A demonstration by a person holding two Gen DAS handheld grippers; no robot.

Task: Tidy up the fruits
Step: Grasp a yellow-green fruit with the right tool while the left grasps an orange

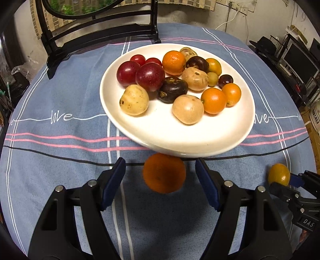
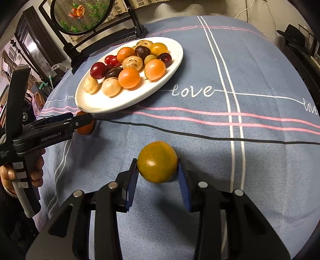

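A white plate (image 1: 180, 144) holds several fruits: oranges, red plums, pale brown and dark purple ones. Just in front of its near rim an orange (image 1: 164, 180) lies on the blue cloth. My left gripper (image 1: 160, 166) stands open around it, with a gap at both pads. In the right wrist view the same gripper (image 2: 86, 120) partly hides that orange (image 2: 85, 130) below the plate (image 2: 124, 100). My right gripper (image 2: 157, 168) is shut on a yellow-orange citrus (image 2: 156, 158), and both blue pads press its sides. That citrus (image 1: 279, 174) also shows at the far right of the left wrist view.
A black wooden stand (image 1: 96, 40) with a round picture panel (image 2: 82, 16) stands behind the plate. A person's hand (image 2: 12, 176) holds the left gripper's handle. The striped blue cloth (image 2: 260, 140) stretches bare to the right. Shelves and clutter (image 1: 296, 60) lie past the table's edge.
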